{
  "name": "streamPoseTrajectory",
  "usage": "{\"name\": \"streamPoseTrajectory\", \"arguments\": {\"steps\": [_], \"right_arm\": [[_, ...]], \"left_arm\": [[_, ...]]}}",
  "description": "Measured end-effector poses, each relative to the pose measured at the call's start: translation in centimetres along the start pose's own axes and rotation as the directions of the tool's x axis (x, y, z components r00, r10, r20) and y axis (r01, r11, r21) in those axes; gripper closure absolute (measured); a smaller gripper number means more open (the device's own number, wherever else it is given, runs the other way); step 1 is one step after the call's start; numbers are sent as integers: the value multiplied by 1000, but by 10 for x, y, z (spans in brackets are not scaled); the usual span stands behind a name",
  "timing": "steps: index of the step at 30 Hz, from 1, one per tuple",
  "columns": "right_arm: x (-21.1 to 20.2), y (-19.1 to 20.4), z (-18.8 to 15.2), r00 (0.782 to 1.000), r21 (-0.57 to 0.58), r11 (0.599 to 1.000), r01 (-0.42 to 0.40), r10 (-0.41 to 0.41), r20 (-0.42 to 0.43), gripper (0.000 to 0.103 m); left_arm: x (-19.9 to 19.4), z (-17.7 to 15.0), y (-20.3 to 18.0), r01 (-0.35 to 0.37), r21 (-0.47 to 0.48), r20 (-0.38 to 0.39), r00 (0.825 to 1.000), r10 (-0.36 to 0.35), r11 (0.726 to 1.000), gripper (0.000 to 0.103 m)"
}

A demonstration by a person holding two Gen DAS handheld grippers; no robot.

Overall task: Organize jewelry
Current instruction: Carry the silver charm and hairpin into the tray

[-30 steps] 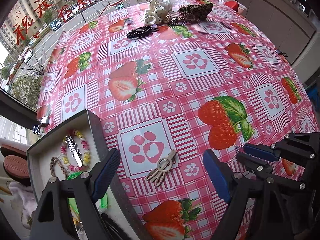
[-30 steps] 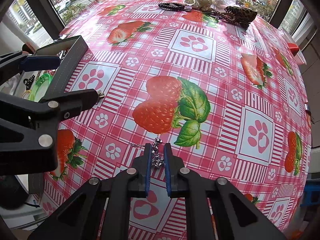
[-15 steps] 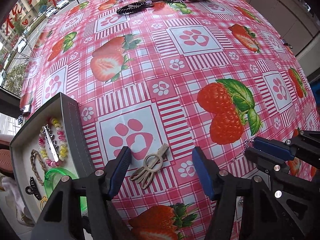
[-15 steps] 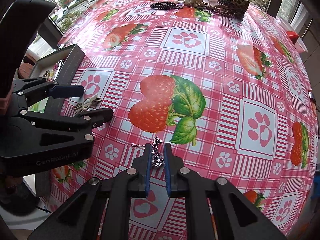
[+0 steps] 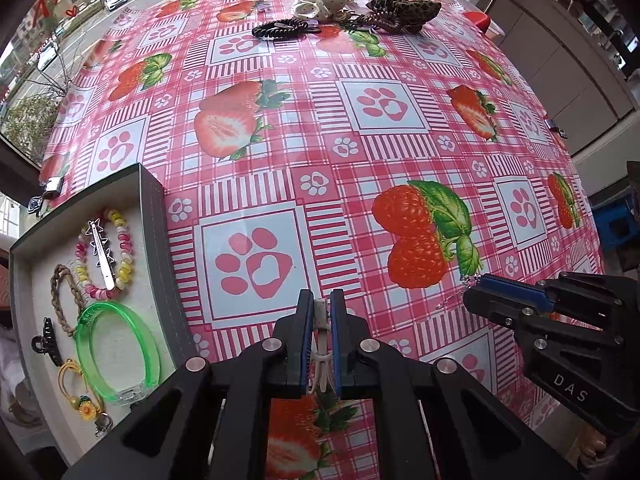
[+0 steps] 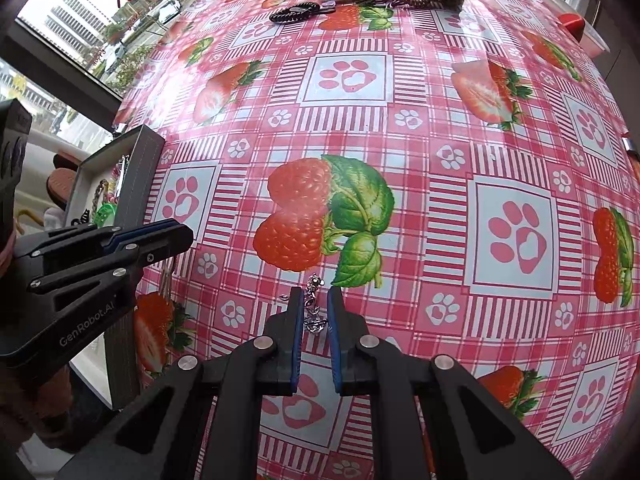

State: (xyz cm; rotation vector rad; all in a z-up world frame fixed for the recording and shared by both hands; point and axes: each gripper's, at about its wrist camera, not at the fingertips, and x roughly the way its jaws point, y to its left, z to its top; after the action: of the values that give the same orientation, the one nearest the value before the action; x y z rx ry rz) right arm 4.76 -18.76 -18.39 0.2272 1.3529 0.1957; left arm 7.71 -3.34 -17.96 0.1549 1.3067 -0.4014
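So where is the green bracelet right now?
In the left wrist view, the green bracelet lies in the grey tray at the table's left edge, just below the colourful beaded bracelet and beside the black claw clip.

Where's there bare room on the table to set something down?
The wide middle of the tablecloth is bare, between the grey box and the far pile of hair ties. Inside, the box is crowded, mostly around the green bangle.

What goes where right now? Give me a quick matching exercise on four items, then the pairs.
Things:
1. beige hair clip
2. silver chain
3. green bangle
4. black coil hair tie

Places:
A. far end of the table
B. inside the grey tray
C. between the right gripper fingers
D. between the left gripper fingers

Pairs: 1-D, 2-C, 3-B, 4-A
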Motion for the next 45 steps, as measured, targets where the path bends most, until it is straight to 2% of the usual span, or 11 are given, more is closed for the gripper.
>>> {"name": "streamPoseTrajectory", "arguments": {"steps": [6, 16, 23, 31, 39, 45], "right_arm": [[-17, -9, 3, 999, 22, 999, -32, 32, -1, 91], [-40, 9, 14, 997, 3, 997, -76, 76, 3, 90], [-44, 53, 26, 993, -78, 990, -118, 118, -2, 90], [-36, 116, 28, 984, -191, 965, -180, 177, -36, 90], [-16, 181, 21, 971, -306, 922, -239, 218, -102, 90], [5, 216, 11, 955, -332, 898, -289, 245, -169, 91]], "left_arm": [[-26, -5, 11, 14, -88, 48, 999, -9, 996, 89], [-69, -36, 53, 16, -236, 112, 994, 10, 972, 89], [-92, -66, 88, -11, -325, 134, 989, 57, 946, 89], [-110, -106, 131, -45, -438, 138, 984, 117, 898, 89], [-110, -143, 166, -84, -529, 103, 981, 162, 845, 89], [-96, -161, 179, -122, -563, 58, 981, 186, 817, 89]]}}
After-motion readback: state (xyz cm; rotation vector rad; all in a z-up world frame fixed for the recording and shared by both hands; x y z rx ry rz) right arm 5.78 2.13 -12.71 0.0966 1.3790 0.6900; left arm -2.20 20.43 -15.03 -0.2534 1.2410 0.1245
